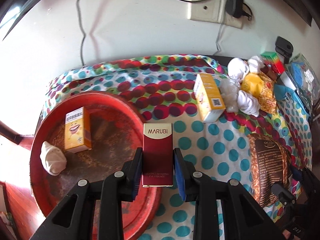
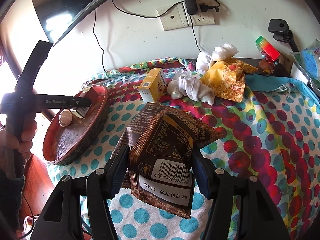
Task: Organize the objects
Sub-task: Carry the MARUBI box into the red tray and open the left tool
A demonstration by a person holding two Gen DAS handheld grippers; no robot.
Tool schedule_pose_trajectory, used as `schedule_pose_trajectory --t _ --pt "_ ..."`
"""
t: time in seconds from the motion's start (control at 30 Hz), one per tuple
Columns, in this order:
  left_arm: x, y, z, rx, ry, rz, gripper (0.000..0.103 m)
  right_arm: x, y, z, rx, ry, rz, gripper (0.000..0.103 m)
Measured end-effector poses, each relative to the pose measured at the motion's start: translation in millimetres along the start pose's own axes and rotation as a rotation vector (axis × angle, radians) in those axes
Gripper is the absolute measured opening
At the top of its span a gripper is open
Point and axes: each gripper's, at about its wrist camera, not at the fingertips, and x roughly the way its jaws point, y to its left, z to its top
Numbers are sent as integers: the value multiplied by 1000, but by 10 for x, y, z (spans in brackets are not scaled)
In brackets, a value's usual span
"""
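My left gripper (image 1: 158, 156) is shut on a dark red MARUBI box (image 1: 158, 154) and holds it over the right rim of a round red tray (image 1: 112, 104). In the tray lie a yellow box with a smiling face (image 1: 77, 132) and a rolled white sock (image 1: 53, 161). My right gripper (image 2: 160, 156) is shut on a brown snack packet (image 2: 170, 160), held above the dotted cloth (image 2: 270, 140). The left gripper (image 2: 80, 102) and the tray (image 2: 66, 152) also show at the left of the right wrist view.
On the cloth stand a second yellow box (image 1: 210, 98), white socks (image 1: 248, 100), a yellow-gold snack bag (image 1: 260, 88) and a red-green box (image 1: 273, 62). A blue cloth (image 2: 270, 84) lies at the right. Wall sockets and cables (image 2: 190, 14) are behind.
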Motion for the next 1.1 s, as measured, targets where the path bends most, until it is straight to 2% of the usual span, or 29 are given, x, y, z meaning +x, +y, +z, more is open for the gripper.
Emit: schedule_pose_trajectory --t 0.3,0.57,1.1 --pt "-112 599 -211 -90 8 58 30 -55 126 13 -25 -11 -1 57" --pt "-39 1147 -438 -180 44 116 30 -65 217 13 -44 -10 -6 57" --pt "206 1644 -650 -260 90 144 30 -38 333 27 -76 6 -20 57"
